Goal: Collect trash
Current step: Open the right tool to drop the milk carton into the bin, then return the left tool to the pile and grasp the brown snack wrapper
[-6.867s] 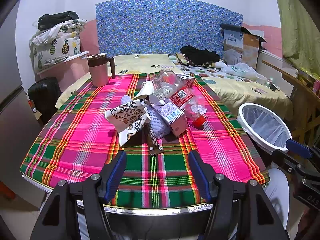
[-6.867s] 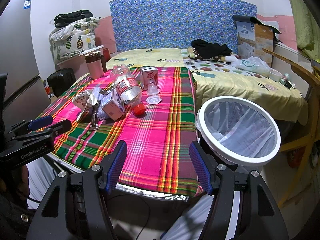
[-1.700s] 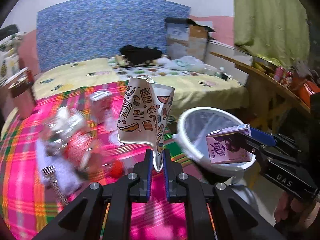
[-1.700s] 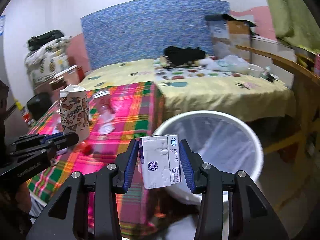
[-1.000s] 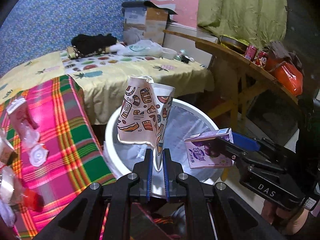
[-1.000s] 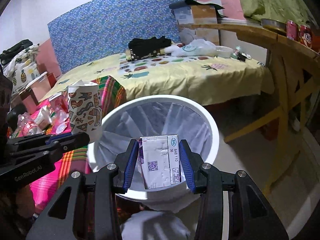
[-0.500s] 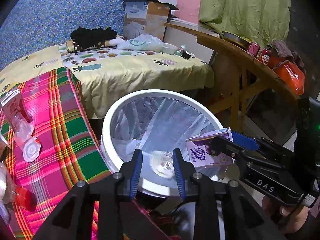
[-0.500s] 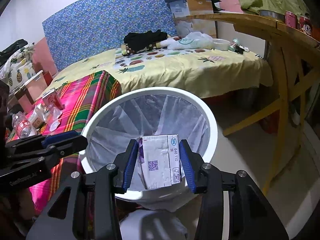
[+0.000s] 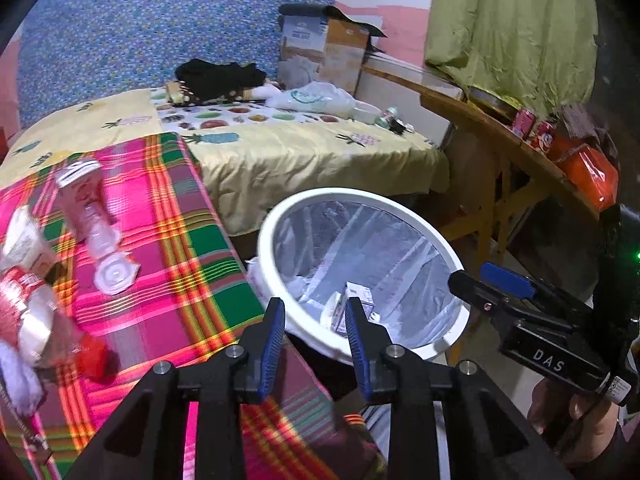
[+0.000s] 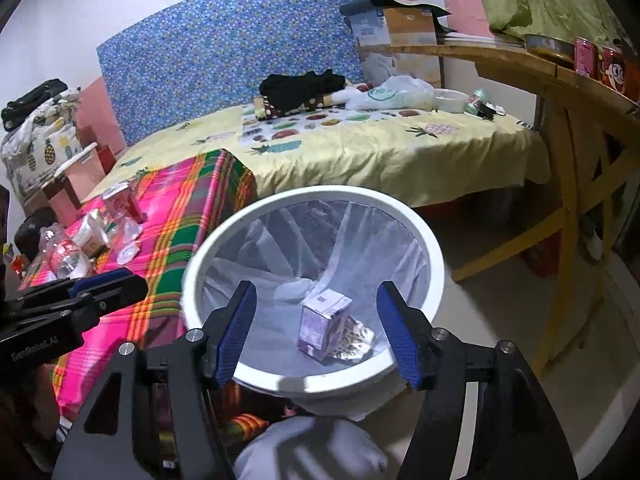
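Note:
A white bin [image 10: 200, 260] with a clear liner stands beside the plaid table [image 9: 188, 248]. In it lie a purple drink carton [image 10: 320, 324] and a patterned paper cup [image 10: 354, 340]; the left wrist view also shows the carton [image 9: 358, 300]. My right gripper [image 10: 316, 286] hangs over the bin, its jaws opening with nothing between them. My left gripper [image 9: 314, 308] is open and empty at the bin's near rim [image 9: 276, 240]. On the table remain a plastic bottle [image 9: 28, 308], a red carton [image 9: 80, 188] and a clear lid [image 9: 114, 276].
A bed with a yellow fruit-print sheet [image 10: 360, 148] lies behind the bin. A wooden table [image 10: 568, 92] with red cans stands at the right. A cardboard box [image 9: 340, 56] sits at the bed's far side. A hand [image 9: 568, 408] holds the right gripper.
The left gripper opened and the paper cup fell into the bin. The right gripper then opened and the purple carton dropped in beside it. The left view swung towards the table.

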A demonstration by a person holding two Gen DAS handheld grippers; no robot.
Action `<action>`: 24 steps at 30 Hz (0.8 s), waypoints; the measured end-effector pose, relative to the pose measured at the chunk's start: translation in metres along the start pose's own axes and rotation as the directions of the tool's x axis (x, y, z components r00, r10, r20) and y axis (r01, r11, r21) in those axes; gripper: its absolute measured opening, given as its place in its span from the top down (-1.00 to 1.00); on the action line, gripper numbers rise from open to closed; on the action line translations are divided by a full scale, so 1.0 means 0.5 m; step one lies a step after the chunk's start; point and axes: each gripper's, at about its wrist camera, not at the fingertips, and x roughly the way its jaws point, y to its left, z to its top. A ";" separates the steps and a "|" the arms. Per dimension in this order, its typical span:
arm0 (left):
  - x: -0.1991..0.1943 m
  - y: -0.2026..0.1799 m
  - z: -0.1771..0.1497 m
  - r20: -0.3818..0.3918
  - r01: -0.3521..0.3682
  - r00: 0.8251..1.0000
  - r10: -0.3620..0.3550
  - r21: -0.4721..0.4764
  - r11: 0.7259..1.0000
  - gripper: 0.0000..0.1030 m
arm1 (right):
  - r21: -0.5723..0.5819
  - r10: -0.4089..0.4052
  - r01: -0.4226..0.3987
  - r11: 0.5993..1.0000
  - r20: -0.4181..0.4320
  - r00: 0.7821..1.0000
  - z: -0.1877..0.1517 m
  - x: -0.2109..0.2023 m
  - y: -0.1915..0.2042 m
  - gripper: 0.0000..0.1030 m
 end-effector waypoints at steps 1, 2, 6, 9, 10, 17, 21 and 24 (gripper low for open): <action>-0.006 0.004 -0.001 0.003 -0.008 1.000 0.008 -0.005 1.000 0.40 | 0.000 0.007 -0.007 1.000 0.004 1.000 0.000 -0.002 0.002 -0.24; -0.012 0.008 -0.004 0.006 -0.019 1.000 0.019 -0.009 1.000 0.40 | -0.002 0.017 -0.017 1.000 0.009 1.000 0.001 -0.005 0.006 -0.24; -0.042 0.029 -0.018 0.015 -0.062 0.998 0.062 -0.035 0.997 0.40 | -0.027 0.050 -0.049 0.998 0.021 0.999 0.001 -0.009 0.030 -0.24; -0.065 0.046 -0.032 0.023 -0.089 0.996 0.090 -0.052 0.995 0.40 | -0.068 0.080 -0.078 0.995 0.035 0.996 0.001 -0.013 0.057 -0.24; -0.072 0.051 -0.036 0.025 -0.098 0.995 0.100 -0.060 0.993 0.40 | -0.082 0.088 -0.084 0.993 0.039 0.995 0.001 -0.015 0.064 -0.24; -0.119 0.094 -0.069 0.037 -0.171 0.984 0.176 -0.097 0.980 0.40 | -0.130 0.165 -0.162 0.978 0.011 0.986 -0.002 -0.016 0.117 -0.24; -0.148 0.122 -0.088 0.043 -0.212 0.975 0.219 -0.126 0.969 0.40 | -0.162 0.194 -0.191 0.968 0.001 0.981 -0.004 -0.018 0.144 -0.24; -0.169 0.147 -0.105 0.041 -0.243 0.967 0.252 -0.154 0.958 0.40 | -0.192 0.213 -0.210 0.959 -0.004 0.977 -0.006 -0.019 0.163 -0.24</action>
